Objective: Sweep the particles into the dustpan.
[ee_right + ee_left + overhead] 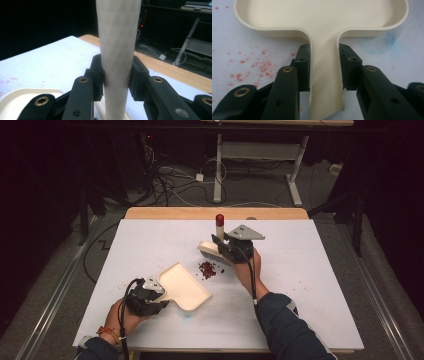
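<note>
Small dark red crumbs or flakes in a loose pile (207, 269) lie just right of centre in the high view, on the white table cover (310, 285), between the two tools; judged from that layout, they are what is to be swept up. A cream plastic dustpan with a raised rim and a short flat handle (184, 286) sits low and left of the pile, its open mouth turned up and right toward the crumbs, apparently placed to receive them. A cream hand brush with a tapered handle tipped in red (213, 247) stands just up and left of the pile, head down near the cover and handle upright, which suits dragging debris toward the pan.

The left gripper (324, 67), at the lower left of the high view, has its jaws closed narrowly on the dustpan's handle, one black pad against each side, pinning the pan flat. Faint red specks (259, 67) dot the cover to the left in the left gripper view. The right gripper (116, 75), right of centre in the high view, is clamped the same way on the brush handle, its pads pressing both sides.
</note>
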The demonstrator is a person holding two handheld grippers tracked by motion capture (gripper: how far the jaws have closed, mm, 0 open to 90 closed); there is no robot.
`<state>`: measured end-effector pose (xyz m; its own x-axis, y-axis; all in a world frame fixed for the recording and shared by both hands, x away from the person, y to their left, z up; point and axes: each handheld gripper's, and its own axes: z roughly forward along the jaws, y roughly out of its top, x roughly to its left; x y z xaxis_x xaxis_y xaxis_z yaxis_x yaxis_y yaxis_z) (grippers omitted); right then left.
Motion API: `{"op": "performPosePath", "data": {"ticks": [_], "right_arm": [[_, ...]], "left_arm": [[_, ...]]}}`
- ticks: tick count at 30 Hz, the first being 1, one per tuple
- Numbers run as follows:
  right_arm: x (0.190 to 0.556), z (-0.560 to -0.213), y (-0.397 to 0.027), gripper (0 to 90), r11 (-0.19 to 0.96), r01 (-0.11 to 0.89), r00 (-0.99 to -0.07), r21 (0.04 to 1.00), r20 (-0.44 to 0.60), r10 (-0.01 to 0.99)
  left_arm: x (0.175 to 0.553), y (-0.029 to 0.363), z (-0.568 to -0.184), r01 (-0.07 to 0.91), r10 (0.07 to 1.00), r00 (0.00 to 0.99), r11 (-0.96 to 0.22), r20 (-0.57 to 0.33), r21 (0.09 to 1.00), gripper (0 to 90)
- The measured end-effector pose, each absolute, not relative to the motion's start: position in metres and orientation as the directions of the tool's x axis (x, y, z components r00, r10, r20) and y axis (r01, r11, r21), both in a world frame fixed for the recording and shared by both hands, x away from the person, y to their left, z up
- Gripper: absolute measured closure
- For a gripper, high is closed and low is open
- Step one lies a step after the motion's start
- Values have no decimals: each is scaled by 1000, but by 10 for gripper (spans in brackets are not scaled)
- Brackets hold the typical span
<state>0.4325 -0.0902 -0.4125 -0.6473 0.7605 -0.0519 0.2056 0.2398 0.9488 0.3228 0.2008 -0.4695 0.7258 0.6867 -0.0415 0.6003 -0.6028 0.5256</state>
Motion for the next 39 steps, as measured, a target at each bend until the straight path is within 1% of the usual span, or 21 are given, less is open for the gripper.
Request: {"op": "performPosePath", "data": {"ticks": [2, 6, 8, 10, 15, 27, 35, 39], "right_arm": [[426, -414, -86, 690, 242, 205, -652, 948, -52, 757], [411, -416, -79, 688, 251, 192, -672, 949, -59, 738], [407, -417, -78, 688, 236, 197, -679, 952, -41, 733], [404, -417, -77, 687, 240, 192, -682, 952, -46, 730], [398, -418, -76, 685, 217, 203, -686, 955, -20, 728], [382, -419, -63, 678, 243, 190, -701, 951, -42, 712], [370, -421, -56, 667, 238, 194, -691, 952, -39, 722], [359, -419, -53, 669, 215, 206, -702, 955, -9, 712]], "left_arm": [[323, 198, -469, 597, 690, 723, -610, -20, 520, 636], [327, 193, -468, 602, 694, 720, -610, -19, 515, 636], [328, 191, -469, 604, 695, 719, -614, -14, 507, 635], [329, 189, -469, 607, 696, 717, -616, -13, 502, 636], [332, 184, -469, 611, 698, 716, -618, -12, 495, 635], [336, 176, -470, 616, 697, 717, -624, -13, 481, 635], [340, 166, -472, 624, 700, 714, -629, -11, 465, 635], [341, 164, -472, 628, 705, 709, -623, -12, 466, 634]]}}
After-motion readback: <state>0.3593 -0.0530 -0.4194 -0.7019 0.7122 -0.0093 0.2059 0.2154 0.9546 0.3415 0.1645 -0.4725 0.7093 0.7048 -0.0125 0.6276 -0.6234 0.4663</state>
